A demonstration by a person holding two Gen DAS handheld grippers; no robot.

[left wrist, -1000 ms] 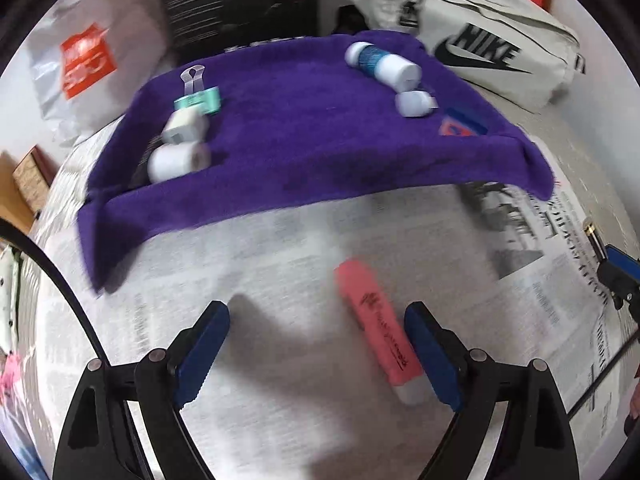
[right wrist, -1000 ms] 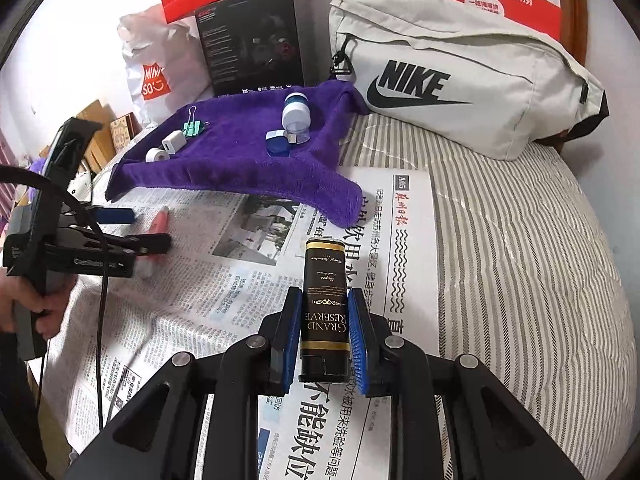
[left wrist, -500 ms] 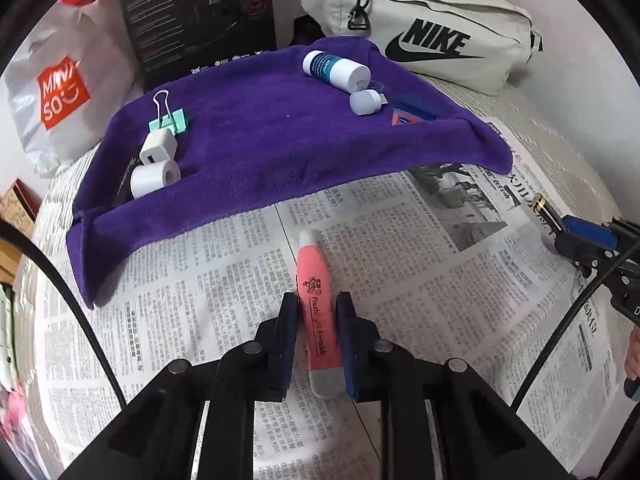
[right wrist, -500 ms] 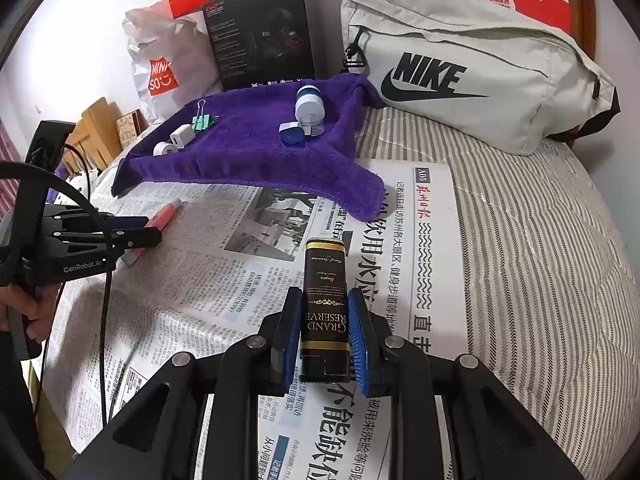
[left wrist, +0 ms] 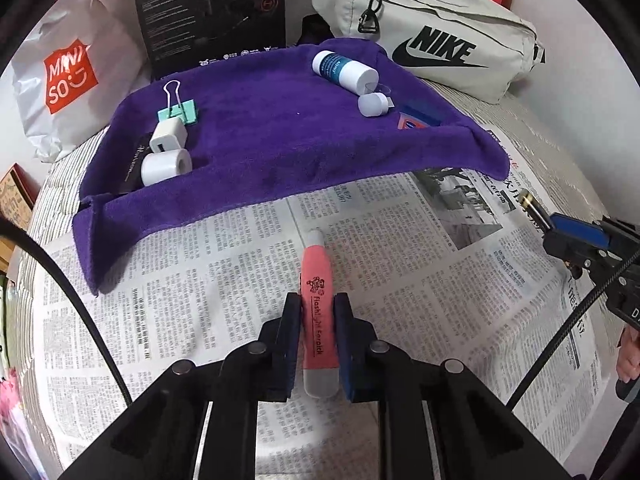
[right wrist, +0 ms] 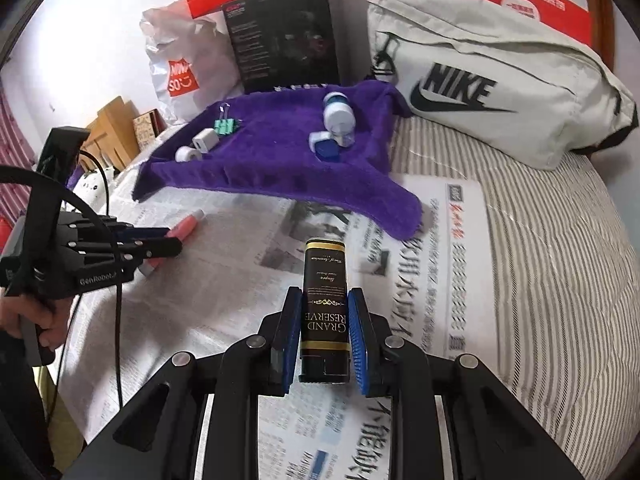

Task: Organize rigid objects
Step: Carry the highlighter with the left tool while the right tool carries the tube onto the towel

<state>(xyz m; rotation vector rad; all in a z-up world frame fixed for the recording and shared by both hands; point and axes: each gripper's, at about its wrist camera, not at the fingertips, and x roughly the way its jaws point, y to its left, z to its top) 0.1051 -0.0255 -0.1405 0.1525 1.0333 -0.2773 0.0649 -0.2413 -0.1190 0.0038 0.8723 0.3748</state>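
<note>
Two grippers are at work, each clamped on one item: the left gripper [left wrist: 318, 340] has its pads pressed against a pink highlighter [left wrist: 317, 312] that points toward twelve o'clock over the newspaper [left wrist: 224, 280], and the right gripper [right wrist: 324, 340] is closed tight on a black box [right wrist: 324, 308] lettered "GRAND RESERVE". On the purple towel [left wrist: 280, 136], going left to right in the left wrist view, lie one white tape roll [left wrist: 166, 166], one white charger plug [left wrist: 168, 136], one teal binder clip [left wrist: 178, 110], one white-and-blue bottle [left wrist: 344, 72] on its side at one o'clock, one small white cap [left wrist: 372, 104] and one blue packet [left wrist: 416, 120] just beside it. The newspaper covers a striped mattress [right wrist: 540, 240]. Along the back wall stand one white shopping bag [left wrist: 60, 80] at ten o'clock, one black carton [left wrist: 212, 12] and one pale Nike bag [left wrist: 432, 32] at one o'clock.
</note>
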